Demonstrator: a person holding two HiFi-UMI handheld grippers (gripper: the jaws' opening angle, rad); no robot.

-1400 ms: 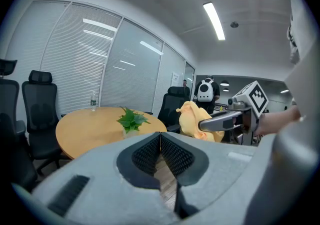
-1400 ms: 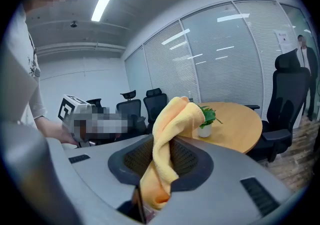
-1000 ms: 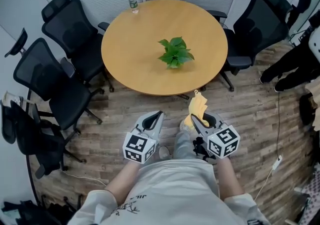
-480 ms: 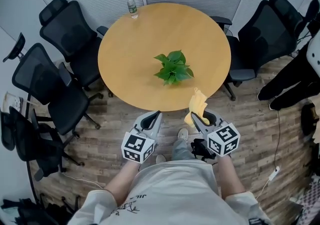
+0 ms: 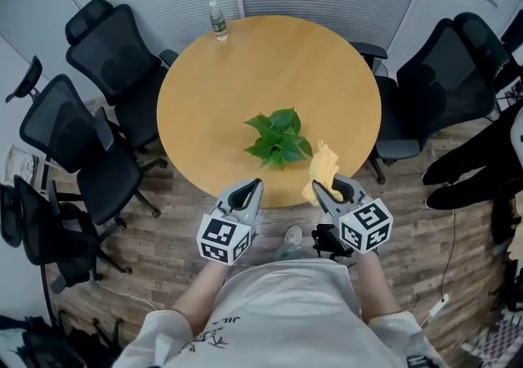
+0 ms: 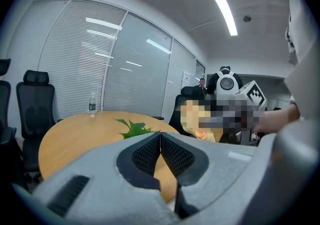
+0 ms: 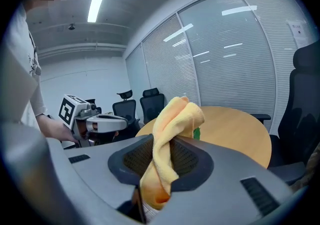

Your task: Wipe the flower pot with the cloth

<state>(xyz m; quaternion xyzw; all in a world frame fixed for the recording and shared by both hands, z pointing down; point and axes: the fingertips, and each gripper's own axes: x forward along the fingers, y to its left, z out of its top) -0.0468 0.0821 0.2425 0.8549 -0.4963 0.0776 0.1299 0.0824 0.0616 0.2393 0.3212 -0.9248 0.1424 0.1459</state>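
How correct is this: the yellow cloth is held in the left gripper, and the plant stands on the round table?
One mistake: the yellow cloth is held in the right gripper, not the left gripper, as the right gripper view shows. The plant does stand on the round table.

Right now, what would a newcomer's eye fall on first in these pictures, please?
A green potted plant stands on the round wooden table, near its front edge. A yellow cloth is clamped in the right gripper; the left gripper beside it is shut, empty.

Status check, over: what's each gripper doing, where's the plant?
Left gripper shut, empty. Right gripper shut on yellow cloth. Potted plant on table, untouched. Path clear.
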